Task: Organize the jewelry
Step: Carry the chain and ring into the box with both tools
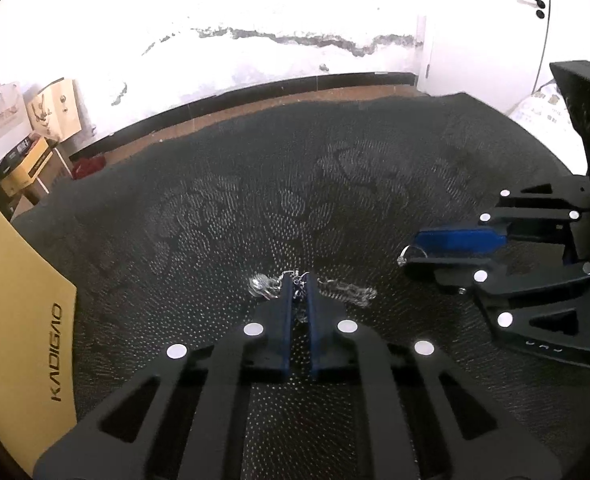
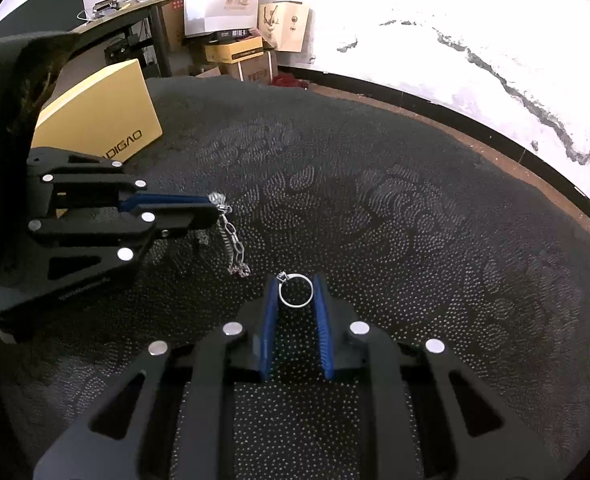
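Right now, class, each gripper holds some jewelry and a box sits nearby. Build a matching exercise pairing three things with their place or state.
Things:
1. silver ring
2. chain bracelet
3. yellow box

Places or states:
A. hanging from the left gripper
B. lying on the black dotted mat, lettering on its lid
C. pinched between the right gripper fingers

Pairs: 1-C, 2-A, 3-B

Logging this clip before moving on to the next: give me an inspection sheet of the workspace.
Surface: dark dotted cloth over the table.
Job's things: silver ring; silver chain; yellow KADIGAO box, closed.
Clutter: nothing seen on the cloth.
Grippers: left hand-held gripper shut on the chain; right hand-held gripper shut on the ring.
Cables: nothing seen.
Surroundings: stacked cardboard boxes, paper bag, cracked white wall.
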A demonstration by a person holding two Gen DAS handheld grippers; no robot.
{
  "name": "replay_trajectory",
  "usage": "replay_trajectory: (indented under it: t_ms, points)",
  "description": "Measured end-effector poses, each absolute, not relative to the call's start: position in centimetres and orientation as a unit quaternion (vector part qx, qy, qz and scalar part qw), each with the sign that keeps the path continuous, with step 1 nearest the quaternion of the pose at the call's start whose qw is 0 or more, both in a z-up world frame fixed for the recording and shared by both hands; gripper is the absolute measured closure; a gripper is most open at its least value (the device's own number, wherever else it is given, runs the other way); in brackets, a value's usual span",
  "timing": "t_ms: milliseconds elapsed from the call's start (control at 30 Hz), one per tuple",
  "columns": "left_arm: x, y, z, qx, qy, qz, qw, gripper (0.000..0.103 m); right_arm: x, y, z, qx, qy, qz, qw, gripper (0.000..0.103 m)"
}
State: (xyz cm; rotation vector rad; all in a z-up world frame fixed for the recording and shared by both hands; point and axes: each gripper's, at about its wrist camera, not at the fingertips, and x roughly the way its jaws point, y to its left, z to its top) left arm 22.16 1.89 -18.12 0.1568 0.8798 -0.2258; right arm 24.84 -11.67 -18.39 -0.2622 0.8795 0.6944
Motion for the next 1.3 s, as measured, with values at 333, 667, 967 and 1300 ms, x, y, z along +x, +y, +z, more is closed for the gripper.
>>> replay_trajectory:
  t_ms: [333, 667, 967, 1300]
  points:
    - [20.4, 2.3, -12.6, 0.054, 0.418, -0.103, 0.901, 0.097, 23.6, -12.6, -12.3, -0.112, 0.38, 0.325, 0.859, 0.084]
    - [16.8, 5.0, -4.5, 0.034, 0.417, -0.067, 0.906, 0.097, 20.4, -12.1, -4.3, -0.094, 0.36, 0.322, 0.871, 0.084]
    - [11.5, 12.3, 4.5, 0.01, 0.399, 0.0, 0.917, 0.097, 16.2, -7.4, 3.2, -0.113, 0.345, 0.344, 0.866, 0.084]
    - [4.5, 22.2, 8.4, -0.003, 0.393, 0.081, 0.916, 0.097, 12.7, 2.1, 7.4, -0.113, 0.345, 0.399, 0.842, 0.084]
